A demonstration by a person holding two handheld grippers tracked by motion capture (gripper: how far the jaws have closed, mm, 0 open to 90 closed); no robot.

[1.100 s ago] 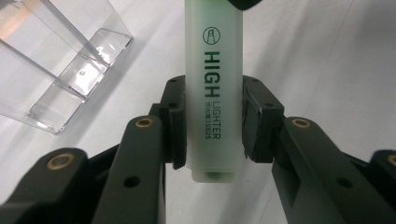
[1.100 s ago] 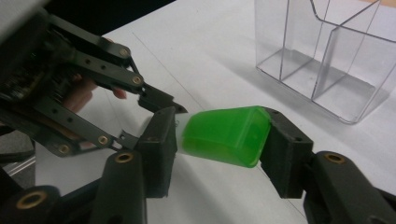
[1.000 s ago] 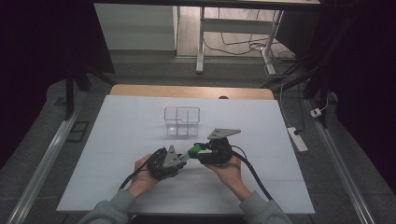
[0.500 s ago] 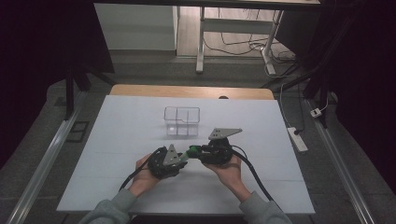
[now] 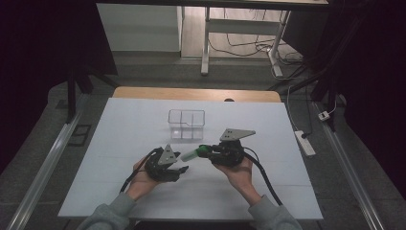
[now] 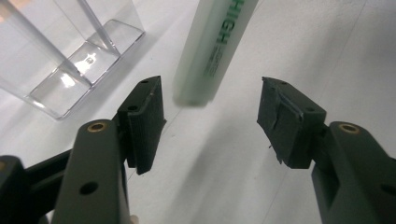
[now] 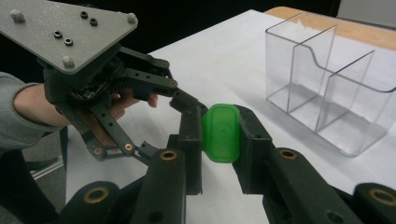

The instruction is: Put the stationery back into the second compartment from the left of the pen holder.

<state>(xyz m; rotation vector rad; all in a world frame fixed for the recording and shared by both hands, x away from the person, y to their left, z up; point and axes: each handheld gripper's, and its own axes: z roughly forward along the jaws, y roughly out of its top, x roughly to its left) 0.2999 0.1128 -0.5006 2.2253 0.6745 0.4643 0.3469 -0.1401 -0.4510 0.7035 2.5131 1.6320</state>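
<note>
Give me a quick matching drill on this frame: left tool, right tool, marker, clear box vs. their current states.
Things:
1. left tool
2. right tool
3. marker
4. clear box

States:
A. held off the table by its green cap, body pointing toward the other tool
B. empty, standing on the table beyond both hands
C. jaws spread, nothing between the pads yet
D. clamped on a green cap

Pairs: 1-C, 2-D, 3-A, 4-B
</note>
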